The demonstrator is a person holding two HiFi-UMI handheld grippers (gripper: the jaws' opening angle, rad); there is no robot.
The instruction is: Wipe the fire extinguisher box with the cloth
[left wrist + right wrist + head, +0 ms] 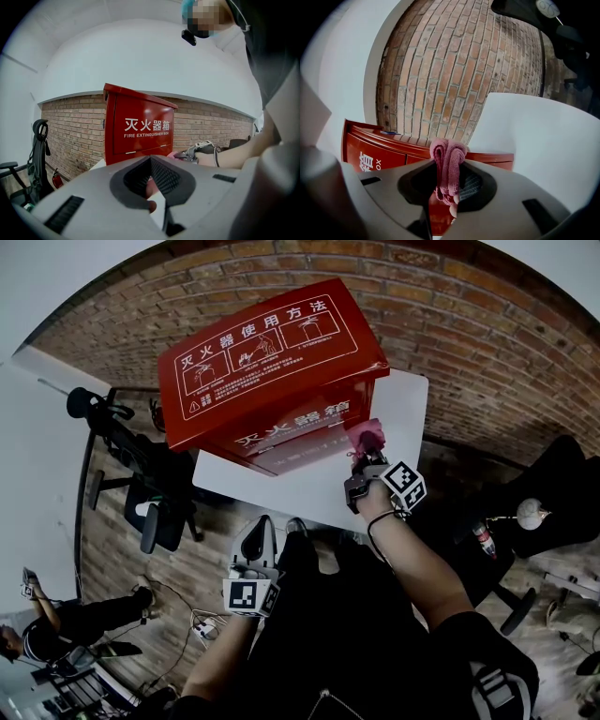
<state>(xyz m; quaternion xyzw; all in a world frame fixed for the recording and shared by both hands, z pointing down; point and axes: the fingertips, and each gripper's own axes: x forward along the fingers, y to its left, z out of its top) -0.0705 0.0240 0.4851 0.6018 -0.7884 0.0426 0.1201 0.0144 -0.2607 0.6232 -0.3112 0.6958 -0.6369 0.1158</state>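
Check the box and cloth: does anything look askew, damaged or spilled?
Nothing stands out. The fire extinguisher box stands upright on the white table, with no visible dents or spills. The pink cloth is bunched between the jaws of the right hand-held gripper, close to the box's front.

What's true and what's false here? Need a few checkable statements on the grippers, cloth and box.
1. The right gripper is shut on the pink cloth. True.
2. The left gripper holds a second cloth. False: its jaws are together with nothing between them.
3. The red box stands on the white table by a brick wall. True.
4. The cloth lies on the box's top panel. False: in the head view it is low, by the front face.
5. The left gripper presses on the box. False: it is apart from the box, close to the person's body.
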